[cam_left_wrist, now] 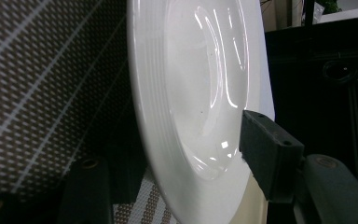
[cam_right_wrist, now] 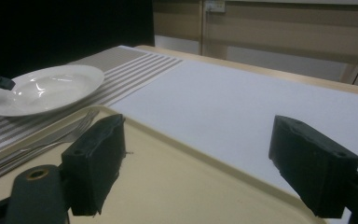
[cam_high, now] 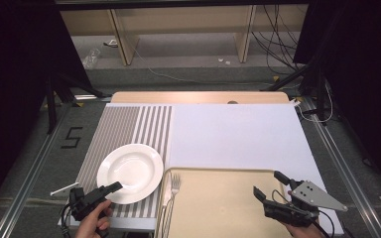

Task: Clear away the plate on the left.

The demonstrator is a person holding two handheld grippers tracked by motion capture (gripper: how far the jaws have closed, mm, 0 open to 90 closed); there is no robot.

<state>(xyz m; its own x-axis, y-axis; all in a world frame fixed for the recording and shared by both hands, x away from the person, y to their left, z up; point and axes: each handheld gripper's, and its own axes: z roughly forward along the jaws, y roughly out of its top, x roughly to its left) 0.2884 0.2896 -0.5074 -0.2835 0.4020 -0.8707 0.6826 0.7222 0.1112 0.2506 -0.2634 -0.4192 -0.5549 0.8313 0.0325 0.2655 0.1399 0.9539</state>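
The left gripper has its jaws half open around the 7 o'clock rim of the round white ceramic plate on the striped placemat, not yet pressing, probably to lift it. The right gripper waits wide open and empty above the beige plastic tray.

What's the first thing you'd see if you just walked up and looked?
The shiny white plate on the striped mat at the table's left, with the left gripper straddling its near rim, one jaw above and one below. Beside it lies a beige tray with a fork at its left edge, and the open right gripper over its right side.
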